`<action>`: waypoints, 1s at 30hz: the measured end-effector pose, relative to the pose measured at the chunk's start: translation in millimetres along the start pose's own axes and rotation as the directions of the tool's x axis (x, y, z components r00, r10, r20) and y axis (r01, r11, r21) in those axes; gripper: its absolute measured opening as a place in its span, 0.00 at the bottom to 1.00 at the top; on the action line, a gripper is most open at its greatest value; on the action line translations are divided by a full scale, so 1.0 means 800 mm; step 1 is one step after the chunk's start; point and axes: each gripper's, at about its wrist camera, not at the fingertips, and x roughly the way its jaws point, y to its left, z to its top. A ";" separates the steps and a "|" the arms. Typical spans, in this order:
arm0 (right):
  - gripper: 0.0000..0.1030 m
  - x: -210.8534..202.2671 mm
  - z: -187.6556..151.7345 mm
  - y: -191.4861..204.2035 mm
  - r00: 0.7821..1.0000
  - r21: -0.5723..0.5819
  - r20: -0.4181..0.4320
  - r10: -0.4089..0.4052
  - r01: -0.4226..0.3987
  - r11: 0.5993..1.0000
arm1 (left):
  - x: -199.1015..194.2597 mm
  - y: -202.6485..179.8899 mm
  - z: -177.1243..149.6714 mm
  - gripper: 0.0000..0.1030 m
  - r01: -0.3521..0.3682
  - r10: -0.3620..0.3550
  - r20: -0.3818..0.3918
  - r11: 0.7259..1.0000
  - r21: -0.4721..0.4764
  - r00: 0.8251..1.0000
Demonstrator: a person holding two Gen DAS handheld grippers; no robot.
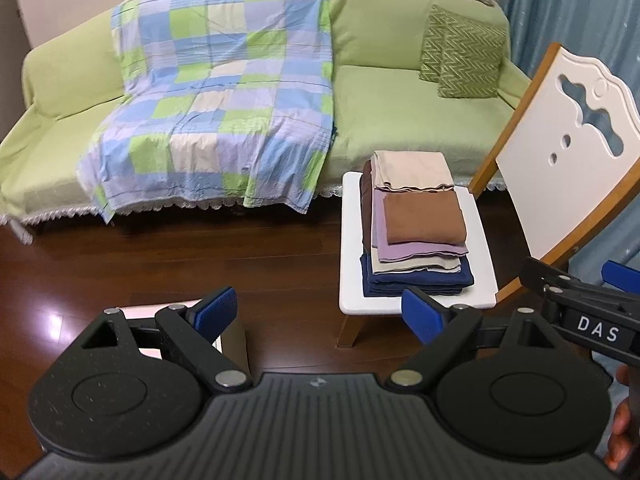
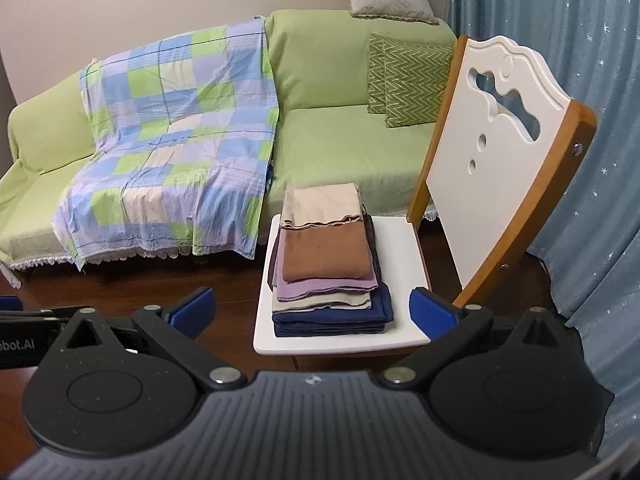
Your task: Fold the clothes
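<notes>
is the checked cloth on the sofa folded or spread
Spread: the checked cloth drapes open over the sofa, back to front edge.

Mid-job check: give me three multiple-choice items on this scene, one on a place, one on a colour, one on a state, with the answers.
1. Where does the stack of folded cloths sit?
A. on the white seat of the wooden chair
B. on the green sofa
C. on the floor

2. What colour is the lowest cloth in that stack?
A. purple
B. navy blue
C. beige

3. How is the blue, green and lilac checked sheet lying?
A. folded on the chair
B. held in a claw
C. spread unfolded over the green sofa

Answers: 1 A, the stack rests on the chair seat. 2 B, the navy blue folded cloth lies under the rest. 3 C, it drapes from the sofa's back down over the seat edge.
</notes>
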 end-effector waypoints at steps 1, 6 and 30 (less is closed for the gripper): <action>0.99 0.004 0.001 0.005 1.000 0.013 -0.002 -0.010 0.010 1.000 | 0.003 0.004 0.004 0.88 0.006 -0.006 -0.001 1.000 0.015 1.000; 0.99 0.018 0.000 0.030 0.997 0.090 -0.015 -0.079 0.080 0.993 | 0.017 0.040 0.023 0.88 0.048 -0.047 -0.015 0.992 0.120 0.999; 0.99 0.152 0.096 0.016 0.972 0.150 0.009 -0.235 0.231 0.961 | 0.244 0.008 0.246 0.89 0.227 -0.203 -0.128 0.951 0.209 0.971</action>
